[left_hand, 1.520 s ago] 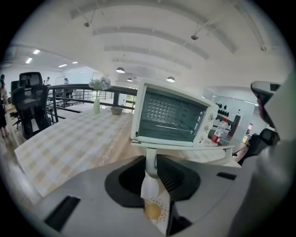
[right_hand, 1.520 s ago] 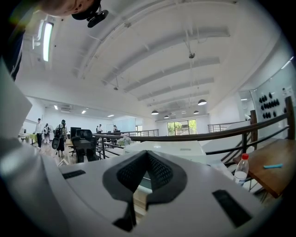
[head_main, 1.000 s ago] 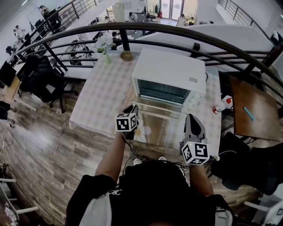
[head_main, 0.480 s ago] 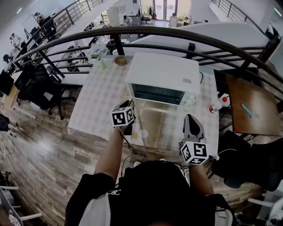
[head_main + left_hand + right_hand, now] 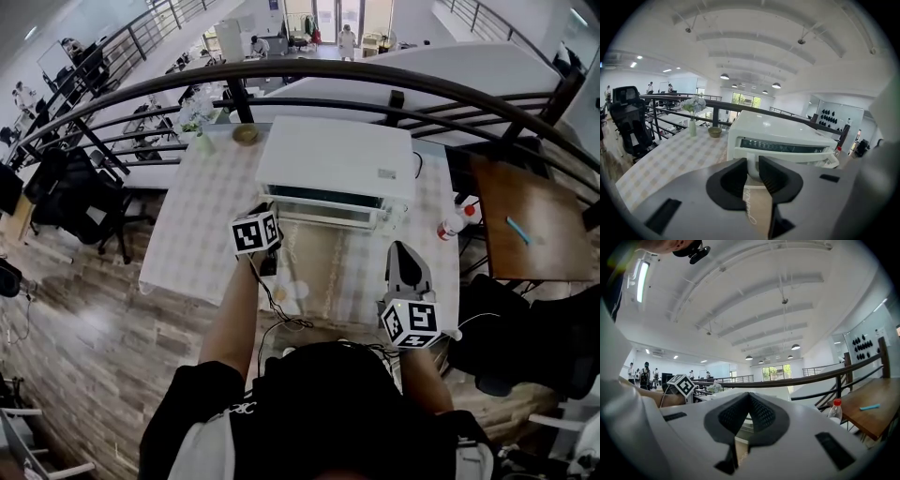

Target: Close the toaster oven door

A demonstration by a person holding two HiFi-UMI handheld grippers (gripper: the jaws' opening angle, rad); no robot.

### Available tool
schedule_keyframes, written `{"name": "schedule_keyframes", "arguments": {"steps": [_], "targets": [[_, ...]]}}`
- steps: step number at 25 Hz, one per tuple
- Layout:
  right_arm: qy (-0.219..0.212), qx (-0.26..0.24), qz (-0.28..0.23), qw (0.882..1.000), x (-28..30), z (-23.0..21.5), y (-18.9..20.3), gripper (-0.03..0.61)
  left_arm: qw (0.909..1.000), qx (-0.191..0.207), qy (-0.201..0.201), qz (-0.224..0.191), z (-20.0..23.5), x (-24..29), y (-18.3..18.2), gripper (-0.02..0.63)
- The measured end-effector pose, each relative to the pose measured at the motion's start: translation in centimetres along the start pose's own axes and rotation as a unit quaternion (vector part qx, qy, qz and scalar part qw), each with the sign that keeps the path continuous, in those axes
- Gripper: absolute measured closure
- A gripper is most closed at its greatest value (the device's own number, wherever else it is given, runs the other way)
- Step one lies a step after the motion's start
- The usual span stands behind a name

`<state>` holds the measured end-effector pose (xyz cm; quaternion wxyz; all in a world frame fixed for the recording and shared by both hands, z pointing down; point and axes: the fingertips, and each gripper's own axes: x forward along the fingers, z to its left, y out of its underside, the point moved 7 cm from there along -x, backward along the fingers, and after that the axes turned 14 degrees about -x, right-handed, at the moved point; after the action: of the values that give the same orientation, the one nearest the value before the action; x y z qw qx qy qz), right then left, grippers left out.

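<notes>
A white toaster oven point(image 5: 336, 164) stands on the checked table point(image 5: 202, 220). Its glass door point(image 5: 328, 214) is tilted up close to the oven front, with a narrow gap left along the top. My left gripper point(image 5: 271, 210) is at the door's left end. In the left gripper view the jaws point(image 5: 753, 164) are shut on the white door handle point(image 5: 752, 169), with the oven point(image 5: 780, 140) right behind. My right gripper point(image 5: 401, 247) hovers over the table's front right, shut and holding nothing; its tips point(image 5: 749, 411) meet.
A small bowl point(image 5: 246, 134) and a vase of flowers point(image 5: 199, 127) stand at the table's far left. A red-capped bottle point(image 5: 450, 223) sits at the right edge. A dark railing point(image 5: 375, 75) runs behind the table. A wooden desk point(image 5: 525, 220) lies to the right.
The oven door has swung up from lying flat open to almost shut. My left gripper has moved forward and up with the handle. The right gripper has stayed put.
</notes>
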<state>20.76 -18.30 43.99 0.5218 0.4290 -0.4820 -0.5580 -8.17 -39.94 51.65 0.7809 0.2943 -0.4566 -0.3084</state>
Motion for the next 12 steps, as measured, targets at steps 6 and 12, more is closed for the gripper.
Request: {"name": "schedule_keyframes", "arguments": {"steps": [6,12], "targets": [[0.013,-0.001,0.000,1.000,0.2,-0.8,-0.1,0.584,1.0000,-0.003,-0.003,0.003,-0.6,1.6,-1.7,0.525],[0.023,0.000,-0.002,1.000,0.1,-1.1,-0.3,0.584,0.9997,0.002,-0.019,0.014,-0.9,2.2,-2.6,0.526]]}}
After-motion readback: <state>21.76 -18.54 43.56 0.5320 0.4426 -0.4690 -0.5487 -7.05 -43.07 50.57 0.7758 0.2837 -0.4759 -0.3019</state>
